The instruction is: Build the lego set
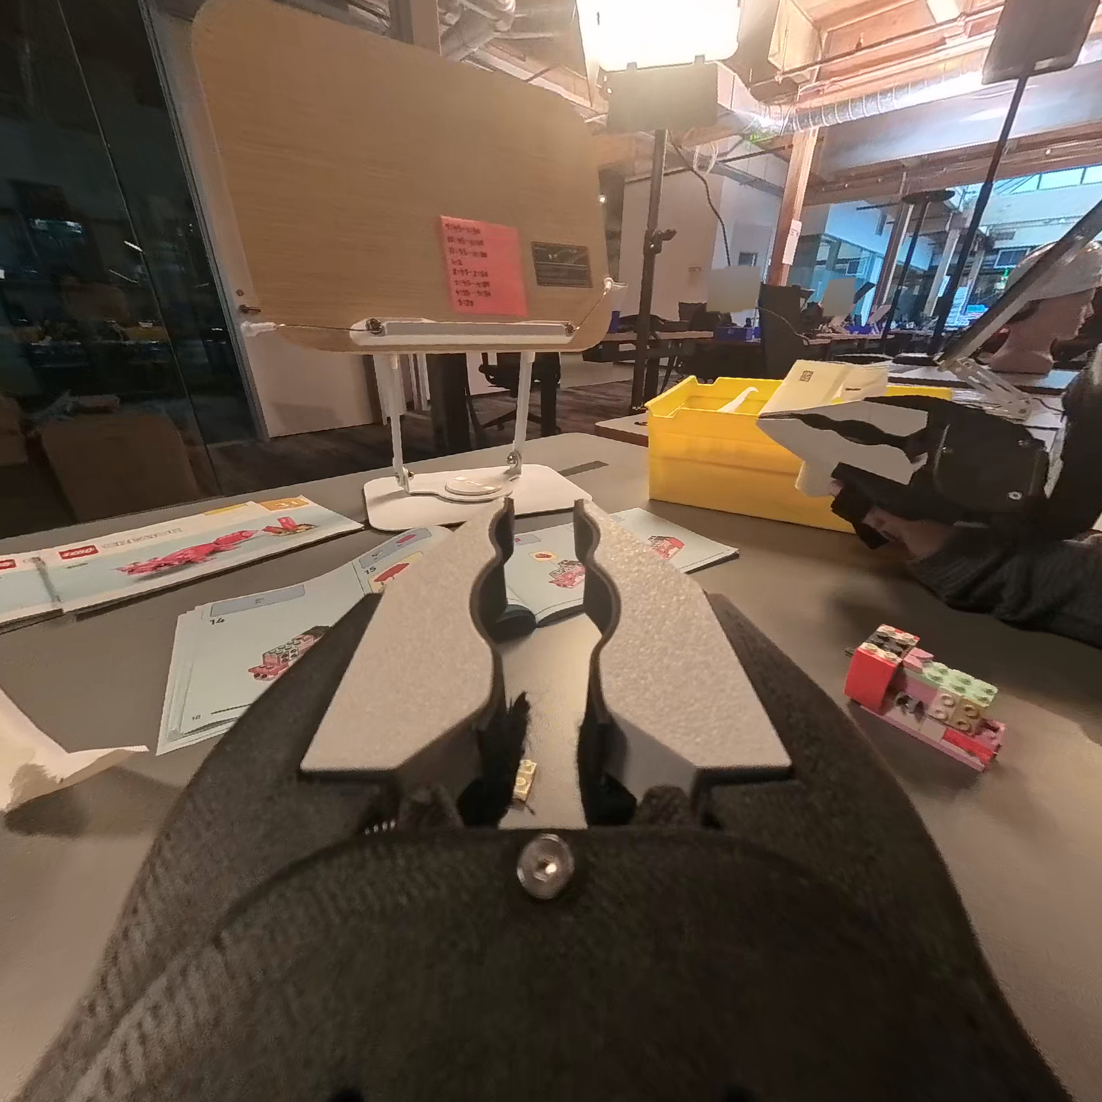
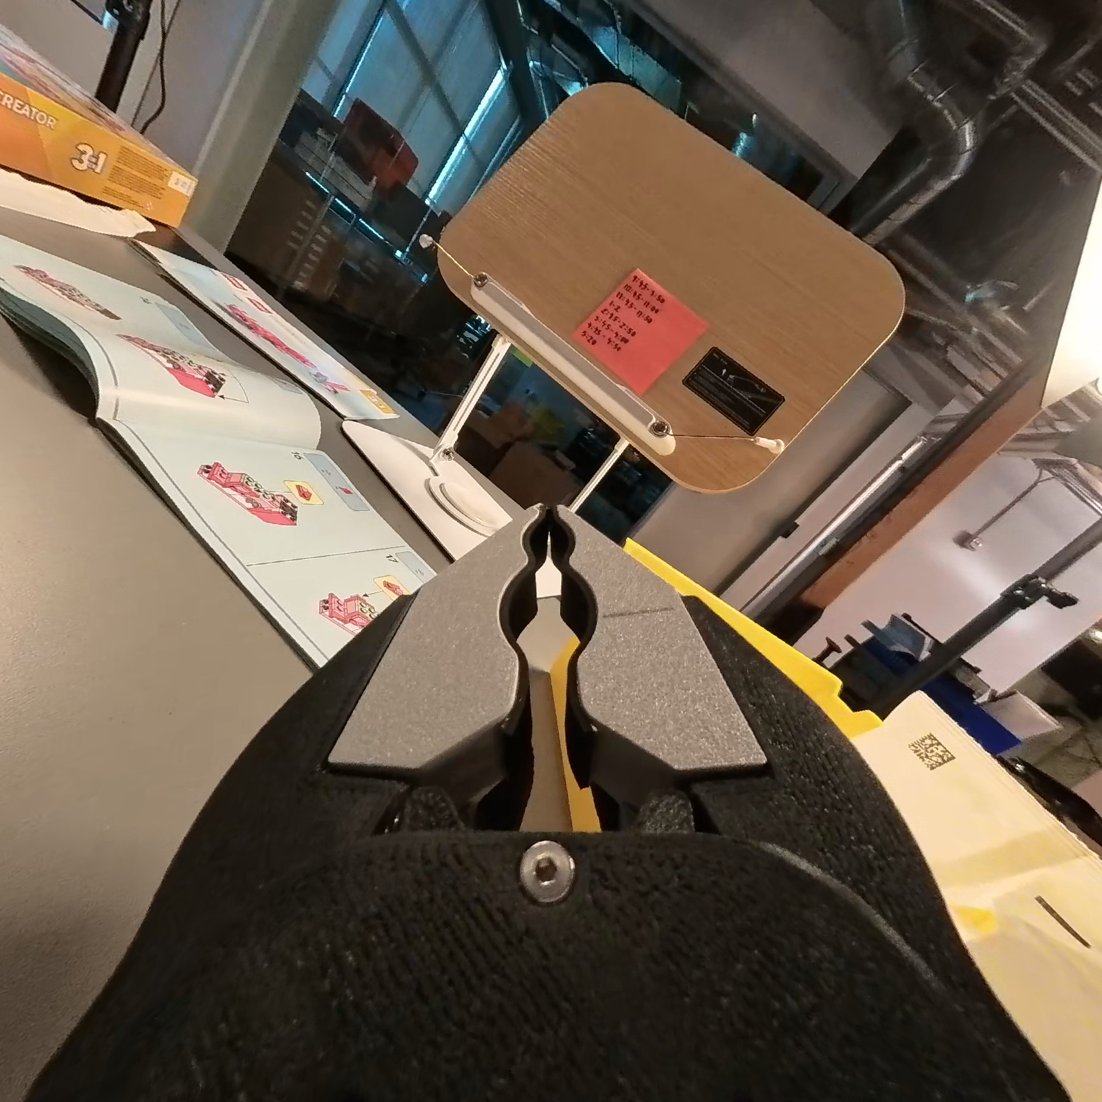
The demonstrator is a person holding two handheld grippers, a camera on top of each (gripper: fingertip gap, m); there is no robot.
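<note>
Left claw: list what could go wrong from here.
1. The left claw hangs open above the open instruction booklet; lowering could crease a page.
2. A tiny tan brick lies near its base and could be knocked away.
3. The pink brick model sits loose nearby; a sideways swing could break it.

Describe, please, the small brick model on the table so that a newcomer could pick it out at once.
Start at the yellow bin on the grey table; nearer the camera, right of the left claw, lies a part-built brick model. It is the only three-dimensional toy there: red, pink, pale green and tan studded bricks, unlike the flat booklets to the left.
</note>
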